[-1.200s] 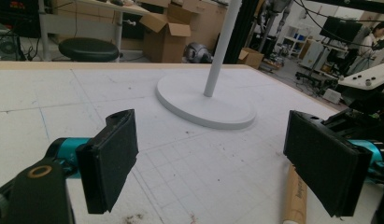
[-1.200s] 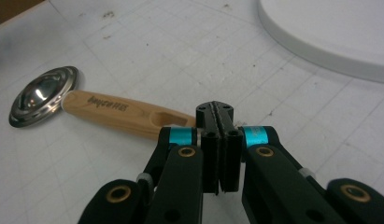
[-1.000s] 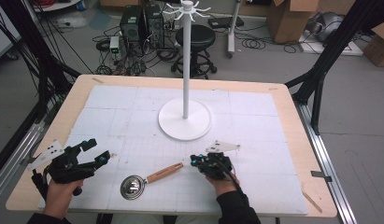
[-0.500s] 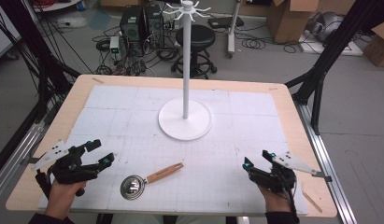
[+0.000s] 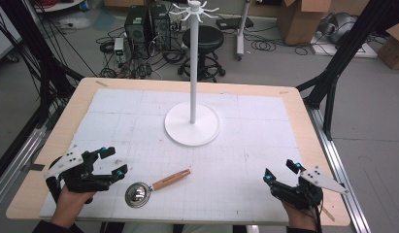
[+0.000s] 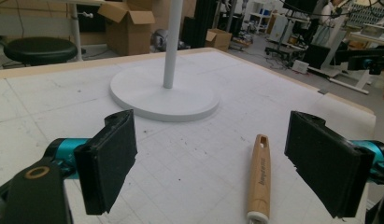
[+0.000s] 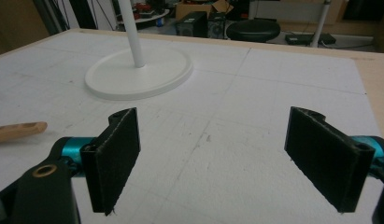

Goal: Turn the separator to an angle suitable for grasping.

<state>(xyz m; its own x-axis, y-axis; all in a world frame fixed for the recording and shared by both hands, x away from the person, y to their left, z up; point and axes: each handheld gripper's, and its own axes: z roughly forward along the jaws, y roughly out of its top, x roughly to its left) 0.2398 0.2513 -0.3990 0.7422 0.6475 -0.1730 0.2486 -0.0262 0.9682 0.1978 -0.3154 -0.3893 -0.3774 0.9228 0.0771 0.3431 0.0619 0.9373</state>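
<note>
The left hand-held gripper point(image 5: 113, 162) gapes just beside the wooden-handled strainer point(image 5: 156, 187).

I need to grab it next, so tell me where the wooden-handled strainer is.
In the high view the strainer lies flat near the table's front edge, just right of the left gripper, with the white stand behind it.

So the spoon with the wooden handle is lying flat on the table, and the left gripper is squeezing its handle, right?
Not quite. The spoon does lie flat on the table, but the left gripper isn't squeezing it. In the left gripper view its jaws stand wide open, with the wooden handle lying untouched on the table between and beyond them.
</note>
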